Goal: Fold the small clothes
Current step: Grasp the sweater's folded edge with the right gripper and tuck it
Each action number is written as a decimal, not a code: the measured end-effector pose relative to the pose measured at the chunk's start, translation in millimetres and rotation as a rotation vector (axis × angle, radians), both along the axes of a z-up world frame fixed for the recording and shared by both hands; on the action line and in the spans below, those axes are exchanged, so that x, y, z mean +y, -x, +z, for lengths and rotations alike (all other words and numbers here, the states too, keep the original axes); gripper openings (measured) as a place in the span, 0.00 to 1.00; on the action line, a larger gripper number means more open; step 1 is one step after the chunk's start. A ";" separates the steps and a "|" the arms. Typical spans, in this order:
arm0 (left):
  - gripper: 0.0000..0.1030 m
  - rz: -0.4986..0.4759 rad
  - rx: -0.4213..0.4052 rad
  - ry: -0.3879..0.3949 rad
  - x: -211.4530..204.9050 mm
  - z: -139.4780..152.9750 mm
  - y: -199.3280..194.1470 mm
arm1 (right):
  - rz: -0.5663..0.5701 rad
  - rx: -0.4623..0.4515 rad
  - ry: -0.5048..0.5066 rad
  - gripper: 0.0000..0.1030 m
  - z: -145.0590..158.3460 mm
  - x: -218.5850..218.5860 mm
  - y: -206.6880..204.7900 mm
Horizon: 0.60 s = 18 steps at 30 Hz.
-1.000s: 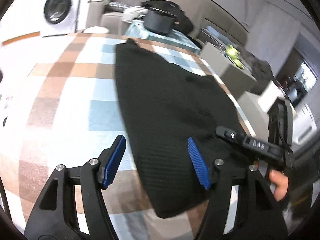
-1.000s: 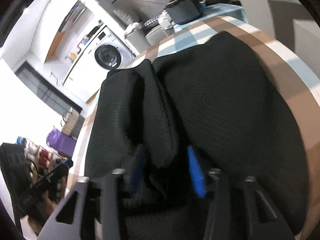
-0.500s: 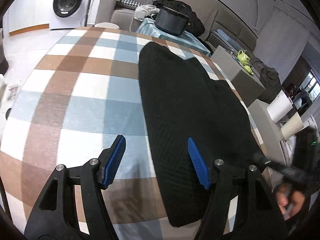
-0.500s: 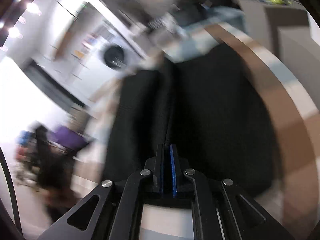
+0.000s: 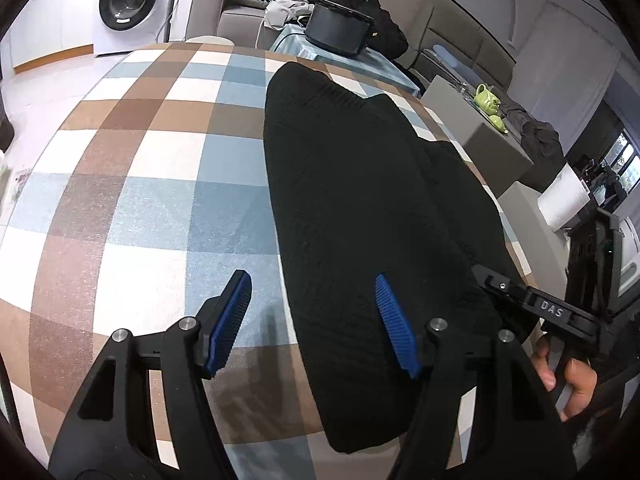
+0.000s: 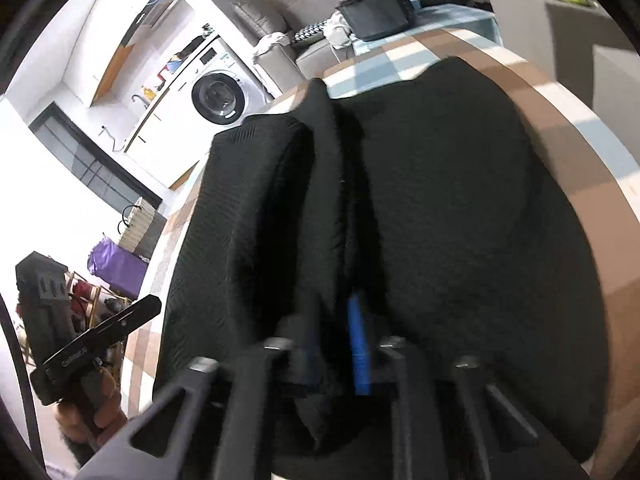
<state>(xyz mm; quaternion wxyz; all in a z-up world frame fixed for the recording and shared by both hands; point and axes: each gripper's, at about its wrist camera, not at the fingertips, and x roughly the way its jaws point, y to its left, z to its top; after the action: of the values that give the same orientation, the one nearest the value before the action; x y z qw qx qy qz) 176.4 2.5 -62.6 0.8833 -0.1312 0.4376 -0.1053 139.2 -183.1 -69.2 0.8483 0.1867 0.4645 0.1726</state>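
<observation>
Black knit garment (image 5: 372, 200) flat on checked surface (image 5: 152, 184), right gripper (image 6: 334, 344) jaws pinching raised fold, left gripper (image 5: 316, 324) jaws wide, empty; carry fold toward 9 o'clock, keep taut.

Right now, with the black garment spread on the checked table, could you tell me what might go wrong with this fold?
1. The right gripper seems to pinch only a raised ridge of the black garment; pulling may drag a single layer and skew the fold.
2. The left gripper hovers open and holds nothing, so the cloth could slide across the checked table.
3. The garment's right side lies near the table edge and could slip off.
</observation>
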 end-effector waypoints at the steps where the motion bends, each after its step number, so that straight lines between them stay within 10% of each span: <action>1: 0.60 0.004 0.002 -0.002 1.1 0.6 0.3 | 0.012 -0.027 -0.011 0.06 5.4 3.0 5.2; 6: 0.60 0.010 0.003 0.006 5.6 3.0 -2.1 | -0.008 -0.133 -0.056 0.05 36.4 -7.1 31.0; 18: 0.60 -0.029 0.020 -0.006 -8.3 -2.9 -7.4 | -0.044 0.017 -0.015 0.20 -1.7 -19.0 14.5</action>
<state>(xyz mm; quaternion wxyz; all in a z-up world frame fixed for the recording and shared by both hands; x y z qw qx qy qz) 183.8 -5.8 -65.5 0.8777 -0.1234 0.4484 -0.1154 124.7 -202.0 -70.9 0.8464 0.2045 0.4663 0.1558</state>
